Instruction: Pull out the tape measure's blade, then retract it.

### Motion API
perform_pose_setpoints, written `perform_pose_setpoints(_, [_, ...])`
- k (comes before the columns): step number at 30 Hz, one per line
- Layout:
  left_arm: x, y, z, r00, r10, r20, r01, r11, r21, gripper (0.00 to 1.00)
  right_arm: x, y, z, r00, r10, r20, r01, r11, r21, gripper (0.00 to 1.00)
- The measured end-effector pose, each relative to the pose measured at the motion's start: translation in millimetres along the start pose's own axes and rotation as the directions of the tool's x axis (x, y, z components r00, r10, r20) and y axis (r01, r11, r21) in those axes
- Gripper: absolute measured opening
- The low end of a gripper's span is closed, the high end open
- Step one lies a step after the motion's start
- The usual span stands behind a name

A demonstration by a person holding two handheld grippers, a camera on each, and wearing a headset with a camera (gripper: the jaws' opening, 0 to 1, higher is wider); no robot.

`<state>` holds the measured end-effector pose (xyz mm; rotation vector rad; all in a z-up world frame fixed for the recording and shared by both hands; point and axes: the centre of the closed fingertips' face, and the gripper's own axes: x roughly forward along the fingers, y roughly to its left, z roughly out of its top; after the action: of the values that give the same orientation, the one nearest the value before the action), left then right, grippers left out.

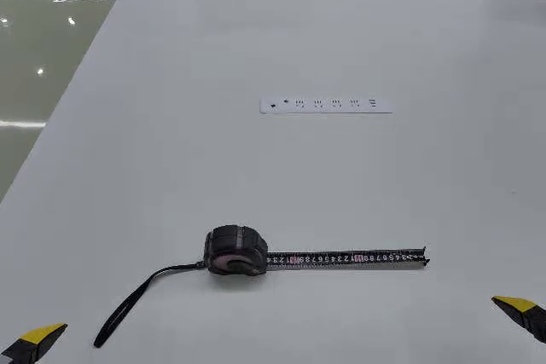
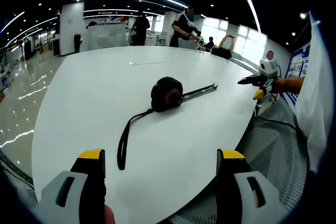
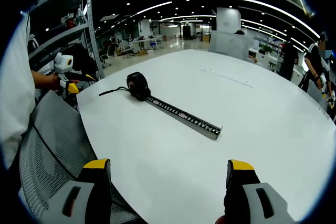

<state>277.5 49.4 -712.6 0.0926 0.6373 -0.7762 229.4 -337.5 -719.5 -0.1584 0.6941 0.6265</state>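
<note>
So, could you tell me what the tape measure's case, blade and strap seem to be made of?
Case: dark and matte with a reddish side disc, probably plastic, perhaps rubber-coated. Blade: a thin strip lying straight with printed numerals, likely painted steel. Strap: black, limp and curving, so fabric or cord, I'd guess.

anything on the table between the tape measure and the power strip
Nothing: in the head view the table is bare between the tape measure and the power strip.
</note>
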Motion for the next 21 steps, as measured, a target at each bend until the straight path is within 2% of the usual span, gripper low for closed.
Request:
perform_pose_setpoints(5, [5.0, -2.1, 1.3, 1.0000, 0.003, -0.006, -0.003, 1.000, -0.001, 0.83, 0.4, -0.8, 0.1, 1.0000, -0.002, -0.003, 0.002, 1.000, -0.008, 0.90])
perform_pose_setpoints(13, [19.7, -12.6, 9.2, 0.9999, -0.010, -0.007, 0.010, 1.000, 0.000, 0.83, 2.0, -0.7, 0.1, 1.0000, 0.002, -0.005, -0.002, 1.000, -0.005, 0.89])
perform_pose_setpoints(21, [34.4, -13.8, 19.0, 0.9997, -0.021, -0.007, 0.021, 1.000, 0.008, 0.83, 6.2, -0.9, 1.4, 1.0000, 0.006, -0.005, -0.006, 1.000, -0.006, 0.90])
